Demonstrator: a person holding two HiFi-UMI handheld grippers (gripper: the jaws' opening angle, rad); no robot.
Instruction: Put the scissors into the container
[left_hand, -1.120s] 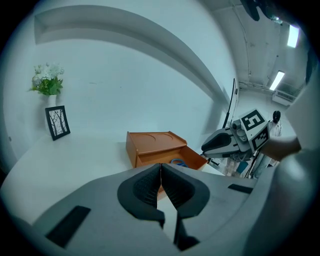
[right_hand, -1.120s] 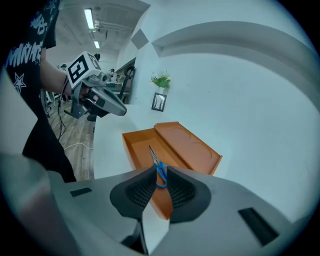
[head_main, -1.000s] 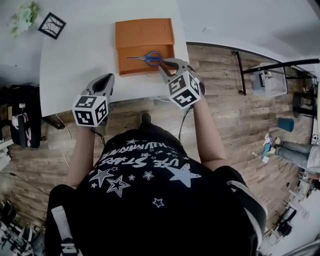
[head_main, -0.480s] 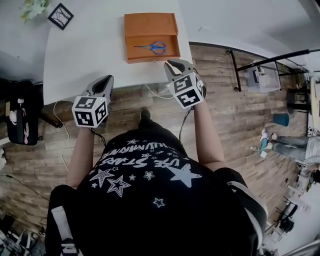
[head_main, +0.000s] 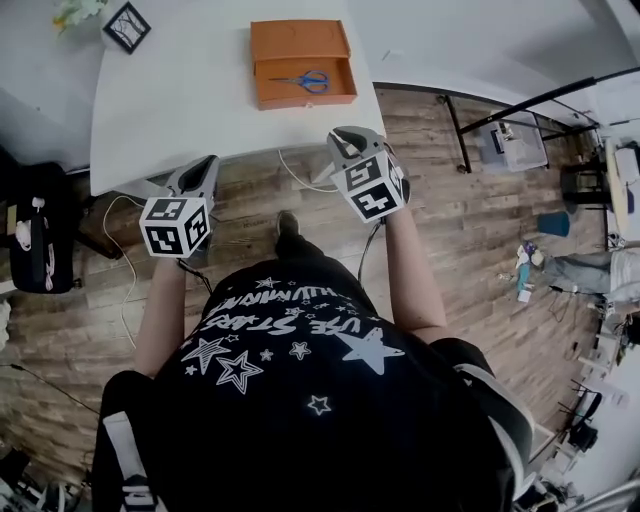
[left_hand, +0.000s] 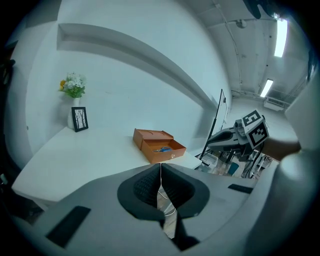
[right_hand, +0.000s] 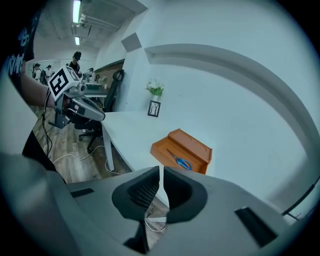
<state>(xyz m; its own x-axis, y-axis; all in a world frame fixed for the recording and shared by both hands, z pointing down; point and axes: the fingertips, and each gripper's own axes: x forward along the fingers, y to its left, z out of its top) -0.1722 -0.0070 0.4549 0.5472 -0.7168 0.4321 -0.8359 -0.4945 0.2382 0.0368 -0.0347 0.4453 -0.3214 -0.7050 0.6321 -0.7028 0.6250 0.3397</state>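
Observation:
The blue-handled scissors (head_main: 305, 81) lie flat inside the open orange container (head_main: 300, 40) at the far side of the white table (head_main: 180, 90). Both grippers hang off the table's near edge, over the wooden floor. My left gripper (head_main: 203, 163) is shut with nothing in it. My right gripper (head_main: 344, 134) is also shut and empty, well short of the container. The left gripper view shows the container (left_hand: 150, 140) with the scissors (left_hand: 162, 149) beyond its closed jaws. In the right gripper view the scissors (right_hand: 179, 160) rest in the box (right_hand: 192, 146).
A framed picture (head_main: 128, 27) and a vase of flowers (head_main: 80, 10) stand at the table's far left corner. Cables (head_main: 300, 182) trail on the floor under the table edge. A black chair (head_main: 35, 235) is at the left, a metal frame (head_main: 470, 125) at the right.
My right gripper has drawn back from the container, leaving the scissors inside. Both grippers and the person have moved away from the table, so it now looks smaller and farther.

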